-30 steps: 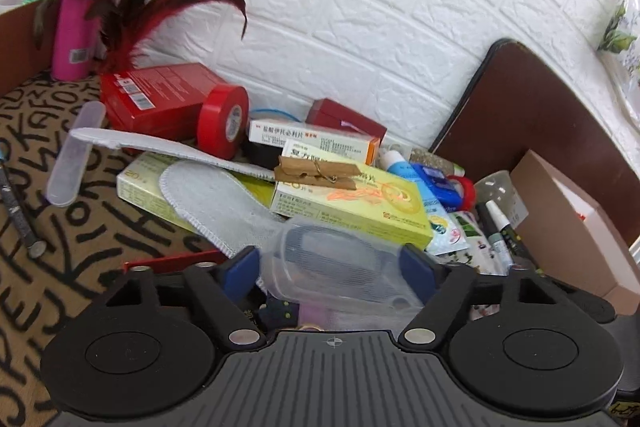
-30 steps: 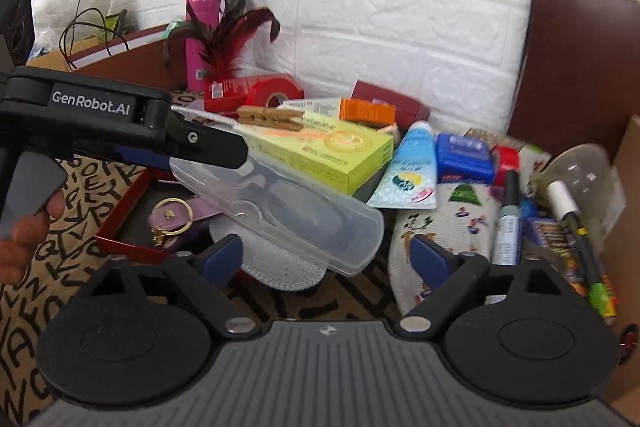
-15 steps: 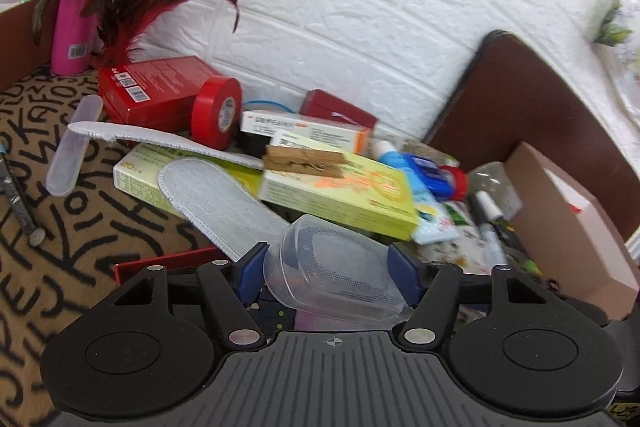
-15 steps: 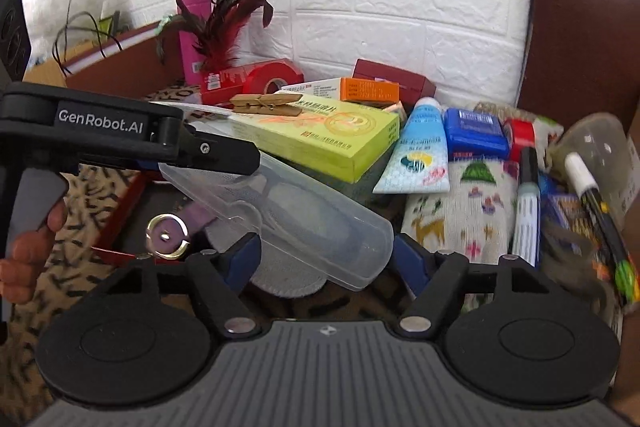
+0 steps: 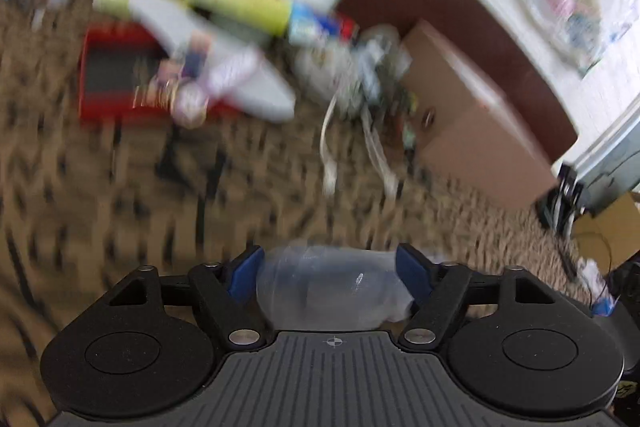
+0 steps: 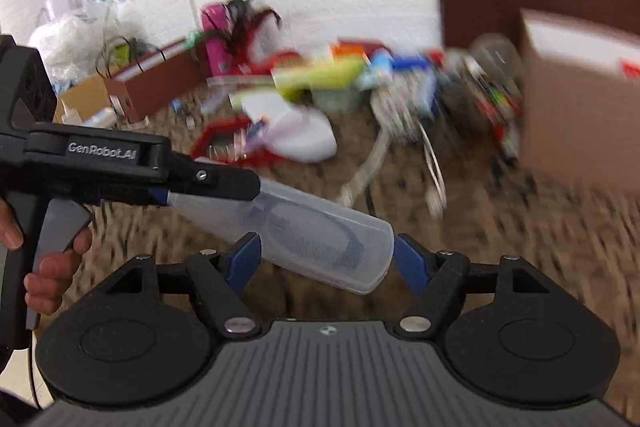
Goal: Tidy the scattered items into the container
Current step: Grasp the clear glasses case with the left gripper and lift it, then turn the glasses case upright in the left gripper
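pulled back from the blurred clutter since a second ago. left claw still clamps the clear case. right claw wide, straddling its tip

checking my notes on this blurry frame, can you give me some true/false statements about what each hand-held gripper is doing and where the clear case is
1. The left hand-held gripper is clamped on one end of the clear plastic case. True.
2. The case is empty. False: a dark, glasses-like shape shows through its wall.
3. The right hand-held gripper is shut tight on the case. False: its blue fingers stand apart, with a gap to the case's end on the right side.
4. The case lies on the patterned carpet. False: it is held in the air above it.
5. A brown cardboard box stands at the right of the right wrist view. True.
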Available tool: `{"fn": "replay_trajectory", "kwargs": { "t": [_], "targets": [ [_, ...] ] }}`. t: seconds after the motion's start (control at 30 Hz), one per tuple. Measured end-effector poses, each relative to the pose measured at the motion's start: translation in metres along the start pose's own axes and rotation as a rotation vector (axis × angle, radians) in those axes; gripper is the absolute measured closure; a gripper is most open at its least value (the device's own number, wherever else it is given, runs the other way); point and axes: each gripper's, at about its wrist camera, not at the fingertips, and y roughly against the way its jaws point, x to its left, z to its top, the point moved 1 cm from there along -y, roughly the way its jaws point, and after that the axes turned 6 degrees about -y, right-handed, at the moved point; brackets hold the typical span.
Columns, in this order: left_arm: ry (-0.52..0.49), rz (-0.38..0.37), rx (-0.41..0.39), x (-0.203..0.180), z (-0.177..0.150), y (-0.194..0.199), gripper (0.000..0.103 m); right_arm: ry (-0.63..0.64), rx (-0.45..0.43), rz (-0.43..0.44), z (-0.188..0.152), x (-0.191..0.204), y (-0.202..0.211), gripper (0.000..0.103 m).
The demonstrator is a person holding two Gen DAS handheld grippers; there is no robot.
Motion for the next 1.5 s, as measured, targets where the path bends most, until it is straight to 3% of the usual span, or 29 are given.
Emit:
{"fn": "replay_trajectory", "kwargs": {
  "t": [0.23, 0.37, 0.53, 0.63, 0.73, 0.97, 1.03, 1.1, 1.27, 1.37, 1.5],
  "targets": [
    [-0.078, 0.044, -0.031, -0.007, 0.006, 0.014, 0.013, -0.069, 0.036, -0.04, -0.032, -0.011, 0.02, 0.023],
    [-0.107, -0.03, -0.007, -0.012, 0.004, 0.016, 0.013, -0.046, 0.031, -0.035, -0.036, -0.003, 0.021, 0.023],
    [-0.143, -0.025, 0.034, -0.011, -0.008, 0.014, 0.013, -0.046, 0.042, -0.014, -0.037, -0.002, 0.021, 0.023],
    [-0.115, -0.032, 0.056, -0.006, -0.012, 0.012, 0.014, -0.042, 0.045, -0.023, -0.034, -0.002, 0.016, 0.024],
    [-0.1, -0.045, 0.062, -0.003, -0.013, 0.012, 0.023, -0.031, 0.019, -0.025, -0.023, -0.003, 0.007, 0.028],
    [-0.123, 0.008, 0.02, 0.0, -0.012, 0.017, 0.017, -0.091, -0.009, -0.005, 0.011, -0.012, -0.029, 0.03],
    [-0.139, 0.017, 0.001, -0.001, -0.01, 0.018, 0.013, -0.095, -0.02, 0.002, 0.012, -0.012, -0.027, 0.029],
    [-0.155, 0.02, 0.002, -0.003, -0.009, 0.013, 0.013, -0.116, -0.024, 0.018, 0.009, -0.016, -0.023, 0.022],
    [-0.231, -0.011, 0.034, -0.014, -0.013, 0.003, 0.013, -0.142, 0.002, 0.015, 0.006, -0.024, -0.024, 0.021],
    [-0.26, 0.006, 0.035, -0.018, -0.015, -0.004, 0.013, -0.159, 0.018, 0.067, 0.007, -0.029, -0.029, 0.021],
    [-0.294, 0.034, 0.024, -0.021, -0.015, -0.011, 0.023, -0.175, 0.031, 0.108, 0.008, -0.029, -0.04, 0.018]
  ]
}}
